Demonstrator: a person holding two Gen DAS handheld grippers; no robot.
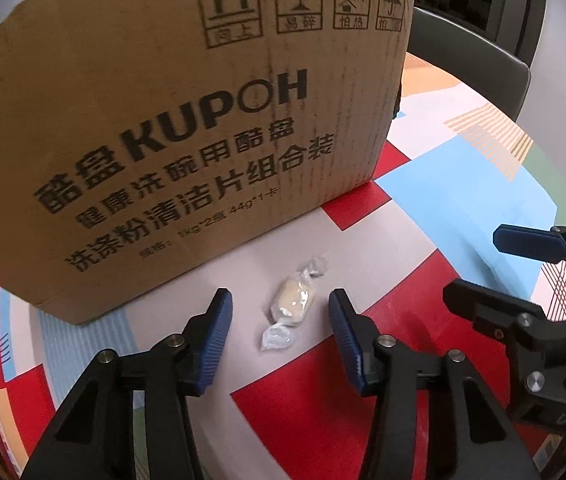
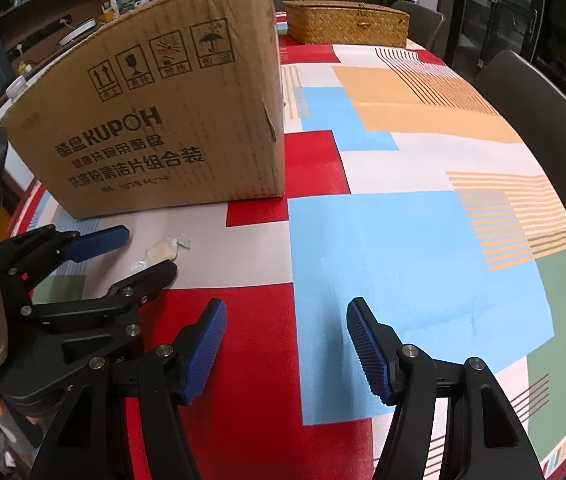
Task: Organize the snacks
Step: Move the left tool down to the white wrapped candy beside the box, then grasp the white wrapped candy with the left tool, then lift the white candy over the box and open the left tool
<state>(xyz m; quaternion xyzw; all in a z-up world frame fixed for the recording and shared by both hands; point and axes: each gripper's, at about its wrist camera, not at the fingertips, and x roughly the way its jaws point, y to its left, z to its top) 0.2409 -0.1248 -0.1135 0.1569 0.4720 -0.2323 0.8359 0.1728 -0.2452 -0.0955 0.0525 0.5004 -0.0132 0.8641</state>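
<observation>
I judge the step as pick-up of the wrapped candy (image 1: 293, 303), lower centre of the left wrist view, on the tablecloth (image 1: 435, 184) just before the cardboard box (image 1: 155, 128). My left gripper (image 1: 279, 312) straddles it, pads apart, not touching. Next: lower, close. Right gripper (image 2: 287, 330) hangs apart, empty. The box reads "KUPOH", with handling symbols.

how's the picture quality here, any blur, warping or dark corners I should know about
Left wrist view: sharp; fisheye bows the brown cardboard box, black vignette fills the corners, and the clear-wrapped pale candy shows crisply between the left gripper fingers. Right wrist view: the patterned tablecloth curves strongly, the woven wicker basket looks softer, and the background room is dim.
</observation>
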